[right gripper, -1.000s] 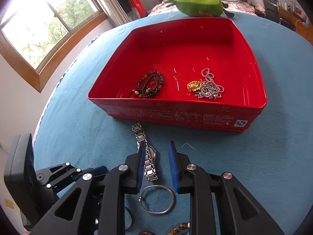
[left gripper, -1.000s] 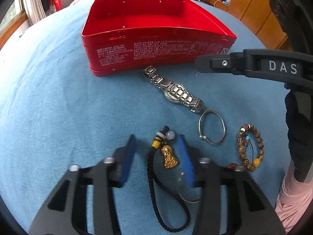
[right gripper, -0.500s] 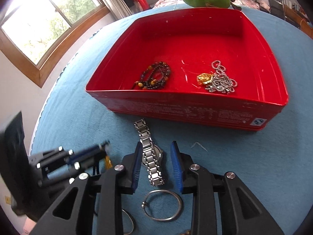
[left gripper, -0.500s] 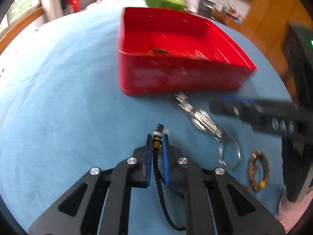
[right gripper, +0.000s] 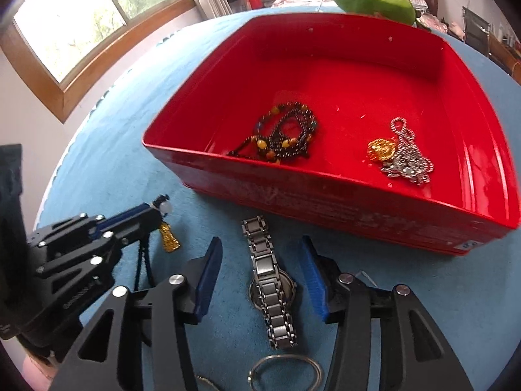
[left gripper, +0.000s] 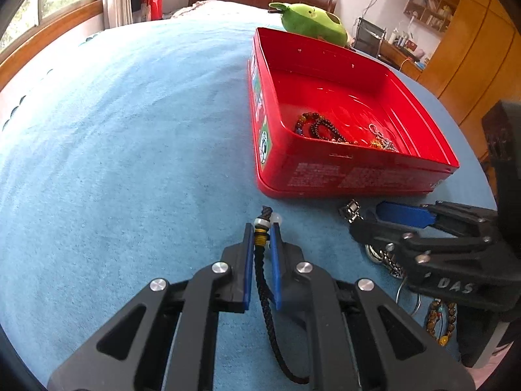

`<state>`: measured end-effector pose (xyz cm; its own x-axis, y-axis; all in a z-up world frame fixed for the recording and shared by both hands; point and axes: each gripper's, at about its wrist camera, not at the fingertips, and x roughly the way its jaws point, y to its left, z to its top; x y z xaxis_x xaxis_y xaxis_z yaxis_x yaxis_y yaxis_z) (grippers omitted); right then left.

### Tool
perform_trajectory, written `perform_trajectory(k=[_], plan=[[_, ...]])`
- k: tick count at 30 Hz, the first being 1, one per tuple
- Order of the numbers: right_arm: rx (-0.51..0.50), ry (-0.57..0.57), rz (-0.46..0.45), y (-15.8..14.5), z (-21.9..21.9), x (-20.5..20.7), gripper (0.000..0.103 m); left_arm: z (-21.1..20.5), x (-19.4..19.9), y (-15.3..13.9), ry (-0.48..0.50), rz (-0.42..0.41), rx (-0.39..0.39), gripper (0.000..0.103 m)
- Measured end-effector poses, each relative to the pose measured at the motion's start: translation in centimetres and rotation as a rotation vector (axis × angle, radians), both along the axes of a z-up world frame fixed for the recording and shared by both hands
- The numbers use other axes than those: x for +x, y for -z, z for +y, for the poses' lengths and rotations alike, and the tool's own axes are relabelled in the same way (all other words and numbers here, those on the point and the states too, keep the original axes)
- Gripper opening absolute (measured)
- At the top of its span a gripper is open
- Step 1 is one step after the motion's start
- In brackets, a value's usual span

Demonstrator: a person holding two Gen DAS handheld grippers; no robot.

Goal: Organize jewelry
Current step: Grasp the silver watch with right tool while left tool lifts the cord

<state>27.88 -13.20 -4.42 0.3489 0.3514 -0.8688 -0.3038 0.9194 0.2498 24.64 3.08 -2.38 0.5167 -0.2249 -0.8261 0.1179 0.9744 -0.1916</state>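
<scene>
My left gripper is shut on a black cord pendant and holds it above the blue cloth; its gold charm hangs below the gripper in the right wrist view. My right gripper is open, its blue pads on either side of a silver watch lying on the cloth. A red tin ahead holds a dark bead necklace and a silver chain with a gold charm. A silver ring bangle lies near the watch. A wooden bead bracelet lies at the right.
A green avocado plush sits behind the tin. The blue cloth spreads wide to the left. A window and wooden cupboards border the room.
My left gripper closed on the cord pendant and lifted it, swinging left. My right gripper opened wider and moved down around the watch.
</scene>
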Motion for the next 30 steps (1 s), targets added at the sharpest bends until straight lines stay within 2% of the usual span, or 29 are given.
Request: perform_trajectory(k=[4, 6, 7, 9, 15, 30], plan=[[-0.034, -0.012, -0.023, 0.3, 0.5, 0.3, 0.048, -0.1, 0.0, 0.1, 0.001, -0.001, -0.006, 0.008], [-0.067, -0.001, -0.038, 0.4, 0.5, 0.1, 0.032, 0.1, -0.2, 0.1, -0.005, -0.010, -0.006, 0.008], [-0.078, 0.004, -0.045, 0.4, 0.4, 0.1, 0.029, 0.4, -0.5, 0.1, -0.009, -0.013, -0.004, 0.008], [-0.052, 0.010, -0.030, 0.5, 0.0, 0.1, 0.016, 0.7, -0.5, 0.2, -0.013, -0.013, -0.007, 0.008], [-0.002, 0.033, 0.006, 0.3, -1.4, 0.0, 0.016, 1.0, -0.6, 0.4, -0.014, -0.017, -0.018, 0.008], [0.081, 0.045, -0.011, -2.7, -4.3, -1.2, 0.015, 1.7, -2.2, -1.1, -0.004, -0.075, -0.039, 0.008]])
